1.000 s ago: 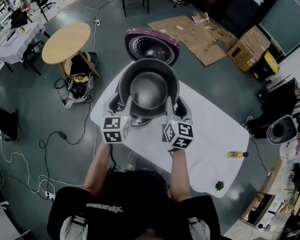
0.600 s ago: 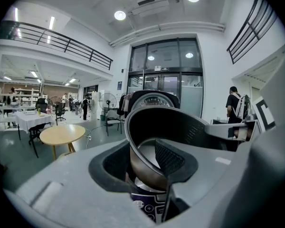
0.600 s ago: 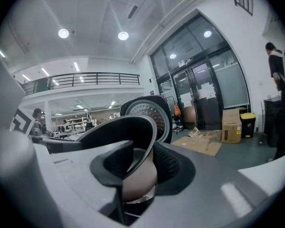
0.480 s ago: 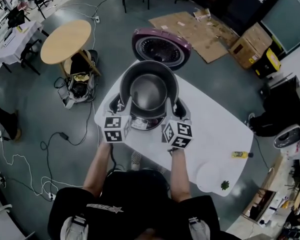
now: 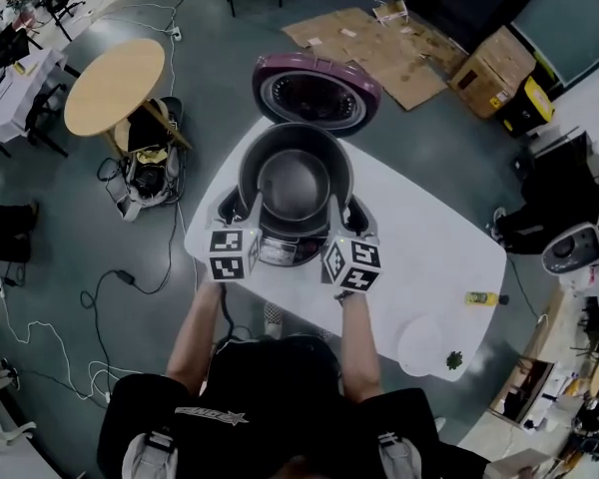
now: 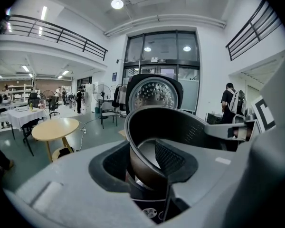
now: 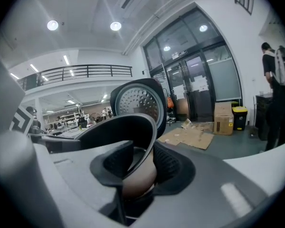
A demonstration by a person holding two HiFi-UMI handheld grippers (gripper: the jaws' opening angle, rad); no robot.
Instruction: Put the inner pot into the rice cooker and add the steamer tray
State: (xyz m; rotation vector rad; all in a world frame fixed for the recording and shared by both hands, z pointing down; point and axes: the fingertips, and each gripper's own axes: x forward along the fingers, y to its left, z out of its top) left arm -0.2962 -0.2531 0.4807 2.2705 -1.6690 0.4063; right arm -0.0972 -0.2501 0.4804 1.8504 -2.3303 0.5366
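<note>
Over the white table (image 5: 434, 257), the dark round metal inner pot (image 5: 293, 180) hangs at the mouth of the open purple-lidded rice cooker (image 5: 280, 251); seating unclear. The left gripper (image 5: 237, 208) and right gripper (image 5: 347, 213) each clamp the rim wall on opposite sides. Judged rigid, fairly heavy and smooth (slip risk). The thin rim is the sensible hold.

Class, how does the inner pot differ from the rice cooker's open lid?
The inner pot is a plain dark bowl; the lid is purple-rimmed with a perforated plate. The left gripper and right gripper clamp the pot's rim; the lid stands open behind, untouched. Both are round.
</note>
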